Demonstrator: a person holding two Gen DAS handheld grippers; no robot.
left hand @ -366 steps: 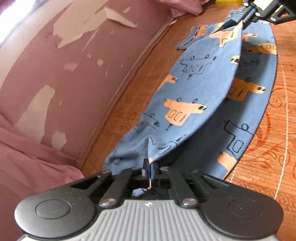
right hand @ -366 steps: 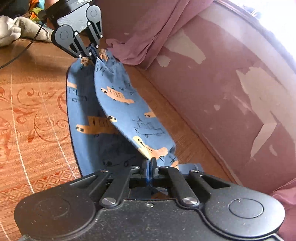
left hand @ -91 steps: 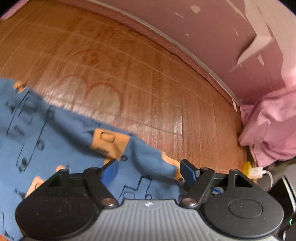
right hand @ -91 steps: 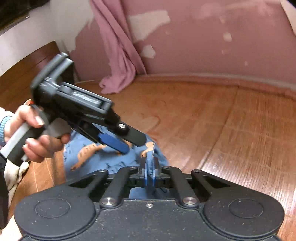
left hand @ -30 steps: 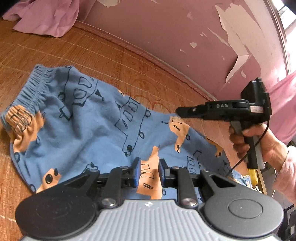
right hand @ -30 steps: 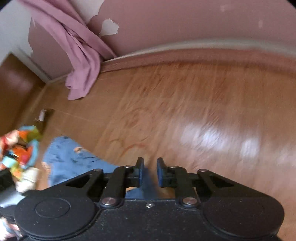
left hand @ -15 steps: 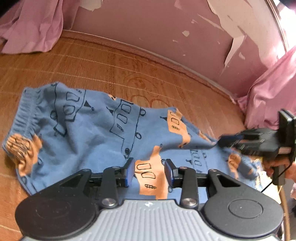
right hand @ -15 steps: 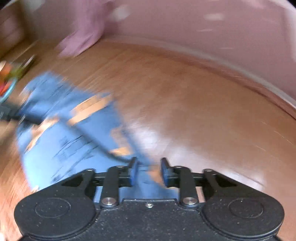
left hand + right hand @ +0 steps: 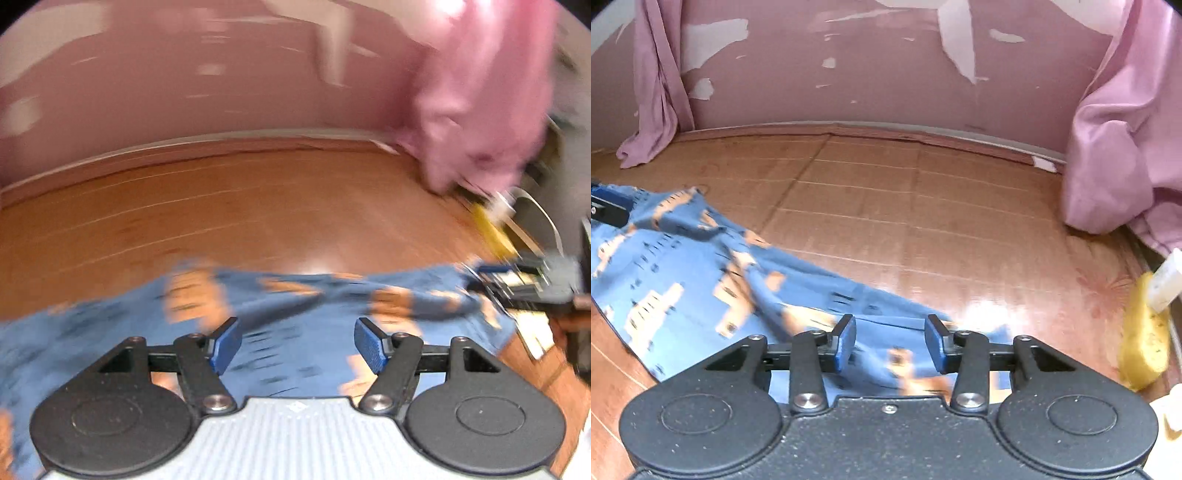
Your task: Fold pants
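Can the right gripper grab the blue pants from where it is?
Probably yes: the right gripper is open, with the pants lying just beyond its fingertips and nothing in between.

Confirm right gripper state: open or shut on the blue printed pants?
Open. The right gripper has its blue pads spread wide apart, with the blue printed pants lying loose on the floor between and beneath them, not pinched.

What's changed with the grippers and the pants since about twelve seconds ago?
Both grippers have let go: the left gripper and right gripper were pinching the lifted pants and now hang open above them. The pants lie spread on the floor. Wall and curtains are unchanged.
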